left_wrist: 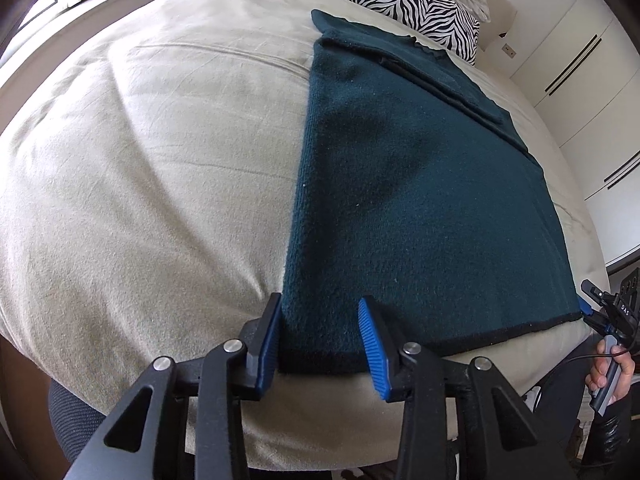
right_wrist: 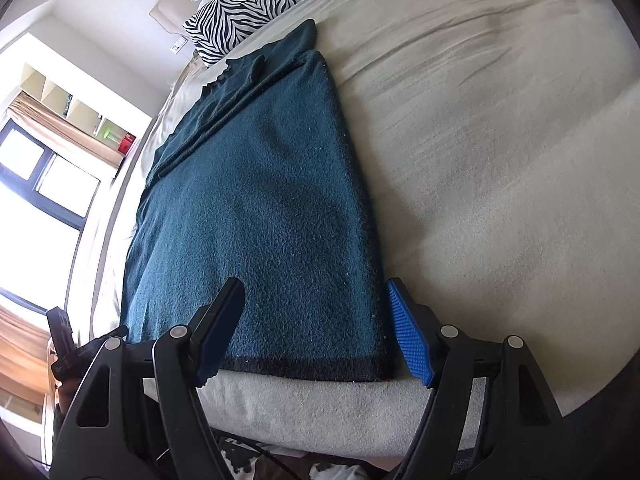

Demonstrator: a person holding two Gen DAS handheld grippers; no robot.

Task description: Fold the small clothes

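Garment (left_wrist: 400, 184) lies flat on bed (left_wrist: 140, 160), hem along near edge, ready for lengthwise fold. Left tool (left_wrist: 320, 340) straddles left hem corner, right tool (right_wrist: 316, 332) right corner; both released, not yet pinching.

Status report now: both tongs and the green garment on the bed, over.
Left tongs and right tongs open, each straddling a near hem corner. Green garment flat on the bed. Nothing in the way.

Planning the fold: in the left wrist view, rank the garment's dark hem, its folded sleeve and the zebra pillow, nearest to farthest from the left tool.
1. Dark hem, between the left tool's fingers.
2. Folded sleeve, upper right.
3. Zebra pillow, top, farthest.
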